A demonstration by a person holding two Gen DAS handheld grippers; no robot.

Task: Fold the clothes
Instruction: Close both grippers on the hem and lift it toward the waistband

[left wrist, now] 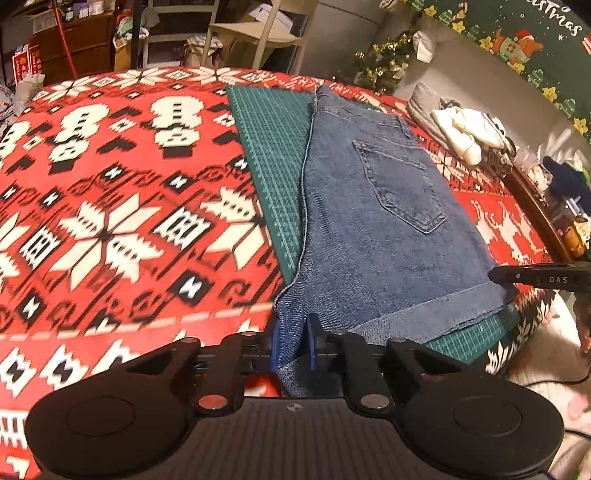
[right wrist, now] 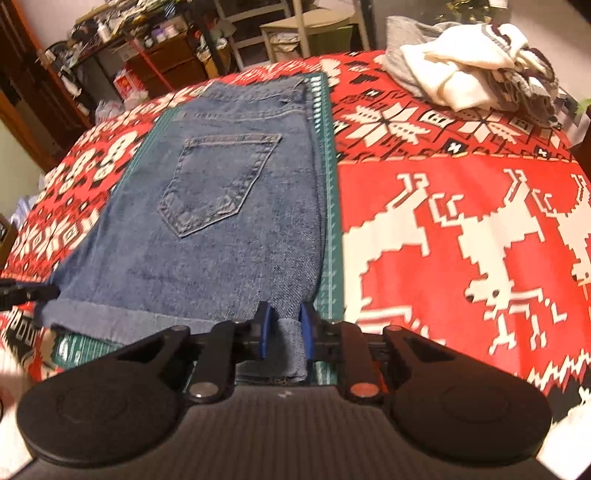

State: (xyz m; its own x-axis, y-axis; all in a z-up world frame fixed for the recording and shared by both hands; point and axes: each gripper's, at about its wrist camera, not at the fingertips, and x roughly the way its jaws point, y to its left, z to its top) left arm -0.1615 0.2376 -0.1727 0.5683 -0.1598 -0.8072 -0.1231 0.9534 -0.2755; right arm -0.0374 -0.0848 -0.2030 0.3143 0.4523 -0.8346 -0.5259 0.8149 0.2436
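1. Closest in, the left hand-held gripper point(left wrist: 292, 341) has its blue pads pinched on the near left corner of the shorts point(left wrist: 373, 221), denim bunched up between the fingers.
2. Same story on the other side: the right hand-held gripper point(right wrist: 284, 328) is clamped on the near right corner of the shorts point(right wrist: 207, 229), a cuffed strip of hem hanging down between its pads.
3. Each view catches the other tool. In the left view a black finger marked "DAS" pokes in at the right edge, by the hem corner; in the right view a dark tip shows at the far left edge, beside the rolled cuff.
4. The shorts lie flat, back pocket point(left wrist: 399, 184) up, hem toward both grippers and waistband away, running straight out ahead of the fingers.
5. Under them sits a green mat point(left wrist: 269, 158); its gridded strip shows left of the denim in the left view, right of it in the right view point(right wrist: 330, 206).
6. All of it rests on a table with a red patterned cloth point(left wrist: 110, 184). Only the right view shows the white reindeer point(right wrist: 480, 258) clearly.
7. Further out, a pile of clothes point(right wrist: 476, 66), white and grey, lies well apart from the shorts, near the far right edge.
8. Beyond the table: cluttered shelves and a pale chair point(left wrist: 258, 29), blurred.
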